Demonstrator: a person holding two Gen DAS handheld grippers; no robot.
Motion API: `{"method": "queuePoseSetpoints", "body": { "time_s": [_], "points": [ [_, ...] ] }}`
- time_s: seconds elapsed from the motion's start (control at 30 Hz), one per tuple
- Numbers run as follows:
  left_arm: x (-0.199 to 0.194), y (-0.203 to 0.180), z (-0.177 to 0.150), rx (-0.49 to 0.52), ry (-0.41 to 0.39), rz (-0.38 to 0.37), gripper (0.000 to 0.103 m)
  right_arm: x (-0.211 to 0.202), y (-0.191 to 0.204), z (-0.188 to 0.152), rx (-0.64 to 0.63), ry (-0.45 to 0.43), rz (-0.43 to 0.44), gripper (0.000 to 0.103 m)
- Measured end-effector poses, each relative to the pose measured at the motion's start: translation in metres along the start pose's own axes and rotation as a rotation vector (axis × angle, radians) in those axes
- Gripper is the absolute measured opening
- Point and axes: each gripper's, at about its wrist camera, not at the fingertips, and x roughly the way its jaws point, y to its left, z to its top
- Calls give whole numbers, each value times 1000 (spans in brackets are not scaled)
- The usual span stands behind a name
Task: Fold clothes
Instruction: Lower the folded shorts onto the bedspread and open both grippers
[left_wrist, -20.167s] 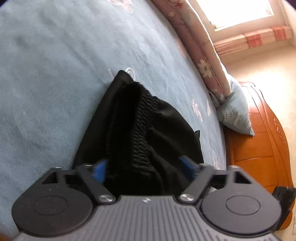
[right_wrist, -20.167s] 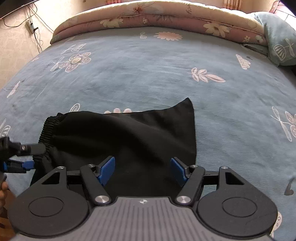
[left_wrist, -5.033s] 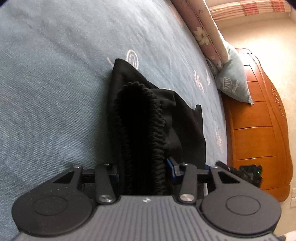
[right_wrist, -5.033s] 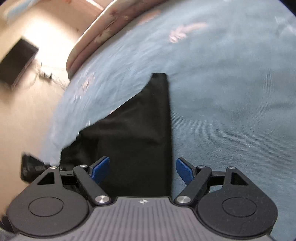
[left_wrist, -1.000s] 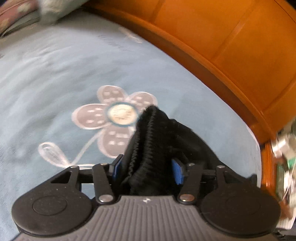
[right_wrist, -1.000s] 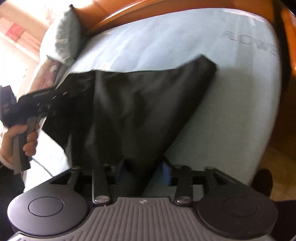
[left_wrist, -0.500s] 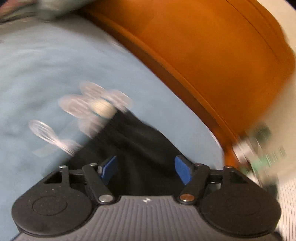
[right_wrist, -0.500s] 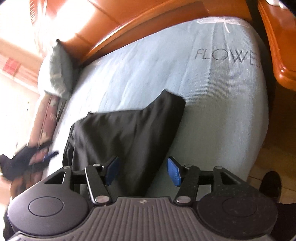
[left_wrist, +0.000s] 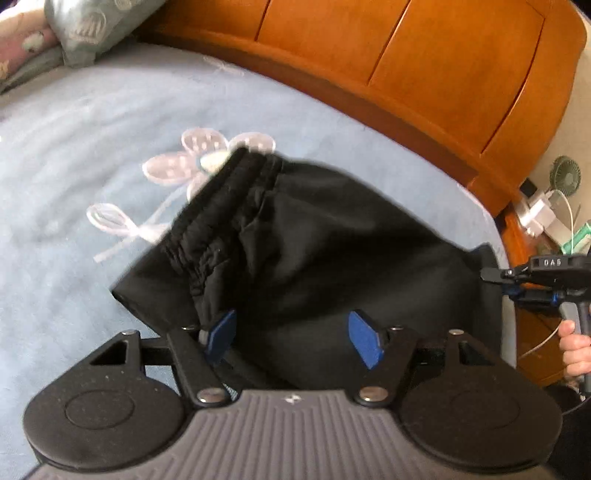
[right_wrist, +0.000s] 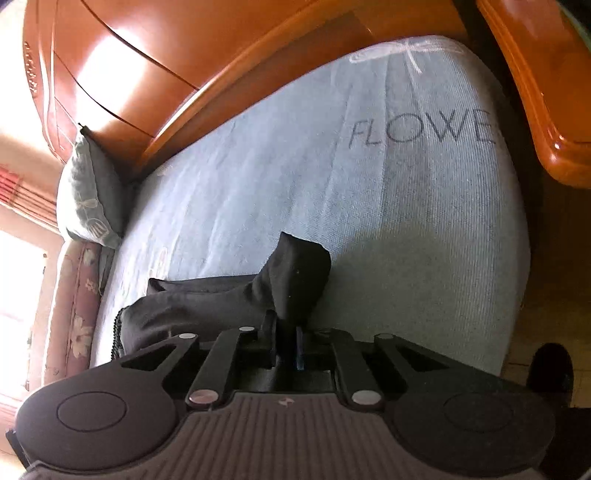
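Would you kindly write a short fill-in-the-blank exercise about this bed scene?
1. The right hand-held gripper is shut on the ____ fabric garment.
2. The left hand-held gripper has its jaws ____.
3. The light blue bedspread bears printed letters reading ____.

Missing words: black; open; FLOWE

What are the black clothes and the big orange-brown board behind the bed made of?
The black garment looks like soft matte woven cloth, with a gathered elastic waistband. The orange-brown headboard looks like varnished wood; it is glossy and panelled, though veneer is possible.

Bright daylight, slight blur, fisheye warp
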Motion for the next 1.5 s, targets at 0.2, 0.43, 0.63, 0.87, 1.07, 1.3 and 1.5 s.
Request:
{"method": "queuePoseSetpoints", "body": {
  "time_s": [0.2, 0.43, 0.63, 0.87, 1.07, 1.3, 1.5],
  "points": [
    [13, -8, 20, 52, -109, -57, 75, -39, 14, -8, -94, -107, -78, 49],
    [13, 21, 23, -100, -106, -4, 61, -57, 36, -20, -200, -109, -110, 50],
    [-14, -32, 0, 63, -100, -218, 71, -56, 59, -23, -317, -94, -75, 50],
    [10, -53, -43, 143, 33, -118, 71, 1, 111, -21, -489, -18, 30, 45],
    [-6, -51, -48, 138, 45, -88, 71, 72, 139, -26, -654, 16, -111, 29],
    [-26, -55, -41, 143, -30, -183, 76, 20, 138, -23, -588, -31, -70, 36],
    [-2, -59, -59, 164, 56, -124, 75, -25, 120, -53, -605, 6, -102, 48]
  ]
}}
